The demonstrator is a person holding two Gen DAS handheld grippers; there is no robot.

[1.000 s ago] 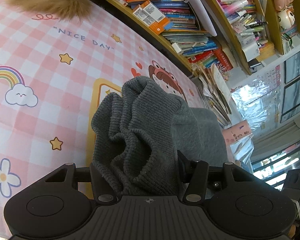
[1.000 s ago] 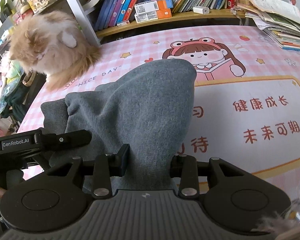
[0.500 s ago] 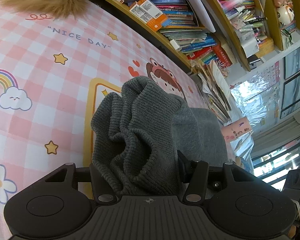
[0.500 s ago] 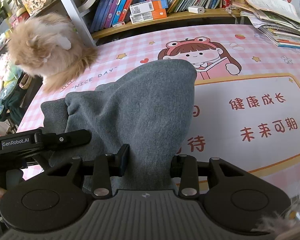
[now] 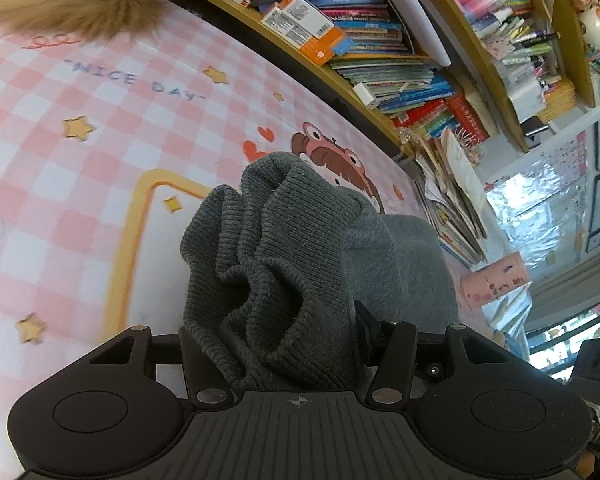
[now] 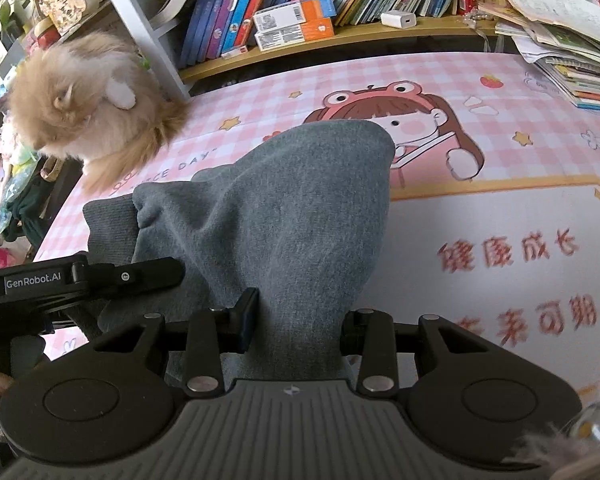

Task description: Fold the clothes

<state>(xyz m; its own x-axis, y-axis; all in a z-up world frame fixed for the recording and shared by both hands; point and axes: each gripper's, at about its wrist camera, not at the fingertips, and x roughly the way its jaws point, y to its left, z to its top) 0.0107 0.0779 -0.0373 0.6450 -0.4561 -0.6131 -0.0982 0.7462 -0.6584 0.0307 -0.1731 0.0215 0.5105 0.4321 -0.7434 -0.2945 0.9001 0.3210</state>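
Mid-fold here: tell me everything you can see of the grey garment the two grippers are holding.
The grey knitted garment looks like a soft sweater: smooth fleecy cloth on the body, a darker ribbed band bunched in folds. The left gripper is shut on the ribbed band, and the right gripper is shut on the smooth cloth. It drapes forward from both, over the pink checked cartoon mat. No print or label shows.

Ribbed grey knit garment (image 5: pixel 284 248), matt black plastic tongs (image 6: pixel 296 320), smooth printed mat (image 5: pixel 100 128).
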